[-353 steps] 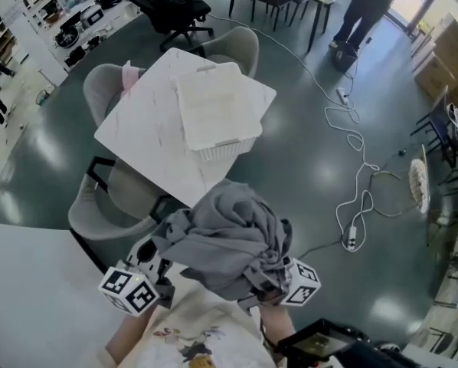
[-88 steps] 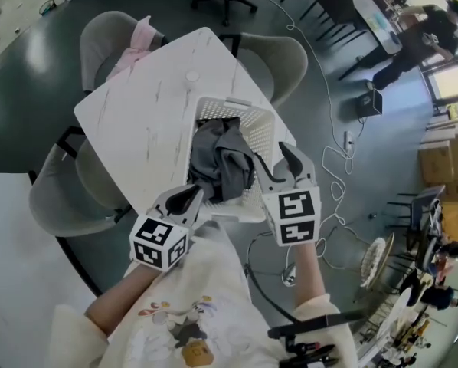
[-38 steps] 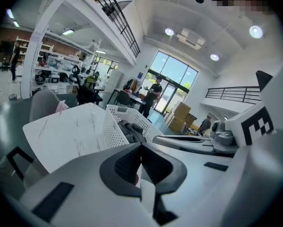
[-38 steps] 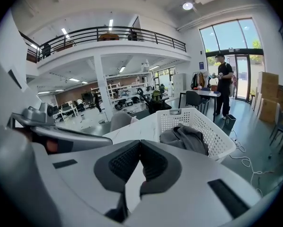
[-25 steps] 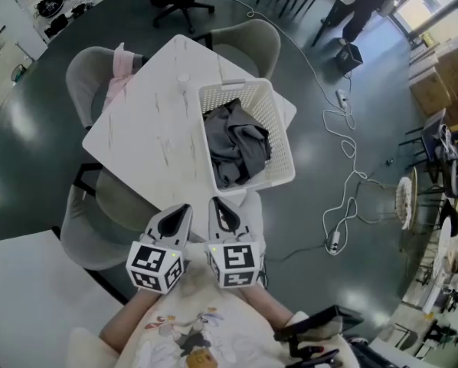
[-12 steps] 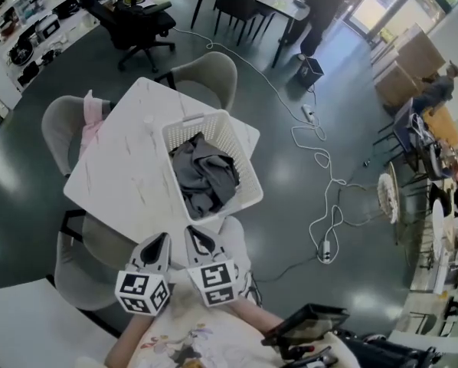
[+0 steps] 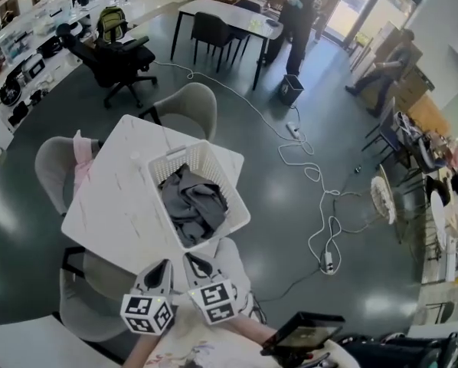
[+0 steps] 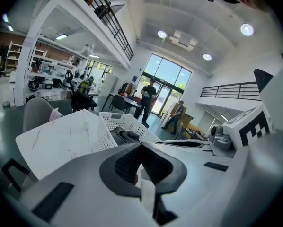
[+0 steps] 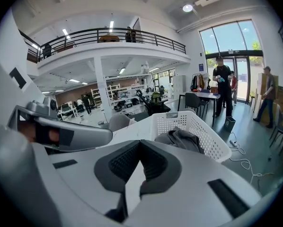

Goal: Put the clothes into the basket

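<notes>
**Grippers.** Both are closed and hold nothing. In the left gripper view, the pads of the left gripper (image 8: 140, 148) meet along their whole line with nothing between them. The right gripper view shows the same for the right gripper (image 9: 139, 144). In the head view the two sit side by side at the near edge, close to the person's body. They point toward the basket (image 7: 235, 198) but are well apart from it. This posture suits a rest position: nothing is being carried and no reach is set up.

**Clothes.** The grey clothes (image 7: 191, 205) lie bundled inside the basket, below its rim, with nothing draped over the wall. They will probably settle there without further pressing.

**Basket.** It stands upright, open side up, on the right part of the table (image 7: 106, 205), toward its near edge. That places the opening within reach from the near side.

**Task status.** No other garment shows on the table, so the task appears complete. A pink item (image 7: 80, 163) lies on the chair (image 7: 51, 167) at the far left. Whether it is clothing for the basket cannot be determined.
</notes>
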Demonstrator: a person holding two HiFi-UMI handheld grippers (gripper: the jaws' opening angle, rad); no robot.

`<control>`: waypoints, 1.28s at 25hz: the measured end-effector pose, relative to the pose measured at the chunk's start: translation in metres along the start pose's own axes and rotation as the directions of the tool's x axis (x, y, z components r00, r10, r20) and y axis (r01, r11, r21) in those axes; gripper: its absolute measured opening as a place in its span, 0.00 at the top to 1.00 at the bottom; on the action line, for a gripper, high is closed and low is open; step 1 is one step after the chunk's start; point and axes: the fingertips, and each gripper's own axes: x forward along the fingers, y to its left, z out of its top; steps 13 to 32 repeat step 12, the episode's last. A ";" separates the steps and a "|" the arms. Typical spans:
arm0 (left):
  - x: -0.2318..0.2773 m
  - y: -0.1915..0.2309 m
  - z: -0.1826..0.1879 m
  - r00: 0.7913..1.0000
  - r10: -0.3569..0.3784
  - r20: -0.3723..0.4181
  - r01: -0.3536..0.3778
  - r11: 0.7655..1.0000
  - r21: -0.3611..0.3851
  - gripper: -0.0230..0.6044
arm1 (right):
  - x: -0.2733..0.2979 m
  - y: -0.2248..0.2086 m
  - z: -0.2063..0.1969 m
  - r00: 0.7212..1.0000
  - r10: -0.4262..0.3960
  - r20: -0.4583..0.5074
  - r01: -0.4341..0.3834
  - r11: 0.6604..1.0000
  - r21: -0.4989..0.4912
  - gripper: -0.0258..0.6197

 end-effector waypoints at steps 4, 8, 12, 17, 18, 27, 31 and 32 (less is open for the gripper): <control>-0.002 0.006 0.003 1.000 0.016 0.018 -0.016 1.000 0.002 0.95 | 0.005 0.000 -0.004 1.000 0.008 -0.008 -0.008 1.000 -0.002 0.95; -0.012 0.009 0.006 0.999 0.029 0.017 -0.029 1.000 -0.007 0.95 | 0.002 0.009 0.001 1.000 0.019 -0.015 -0.019 1.000 -0.016 0.95; -0.036 0.020 -0.003 0.998 0.063 -0.003 -0.063 0.998 -0.024 0.95 | -0.005 0.032 -0.012 0.998 0.042 -0.043 -0.041 0.999 0.022 0.95; -0.036 0.020 -0.003 0.998 0.063 -0.003 -0.063 0.998 -0.024 0.95 | -0.005 0.032 -0.012 0.998 0.042 -0.043 -0.041 0.999 0.022 0.95; -0.036 0.020 -0.003 0.998 0.063 -0.003 -0.063 0.998 -0.024 0.95 | -0.005 0.032 -0.012 0.998 0.042 -0.043 -0.041 0.999 0.022 0.95; -0.036 0.020 -0.003 0.998 0.063 -0.003 -0.063 0.998 -0.024 0.95 | -0.005 0.032 -0.012 0.998 0.042 -0.043 -0.041 0.999 0.022 0.95; -0.036 0.020 -0.003 0.998 0.063 -0.003 -0.063 0.998 -0.024 0.95 | -0.005 0.032 -0.012 0.998 0.042 -0.043 -0.041 0.999 0.022 0.95; -0.036 0.020 -0.003 0.998 0.063 -0.003 -0.063 0.998 -0.024 0.95 | -0.005 0.032 -0.012 0.998 0.042 -0.043 -0.041 0.999 0.022 0.95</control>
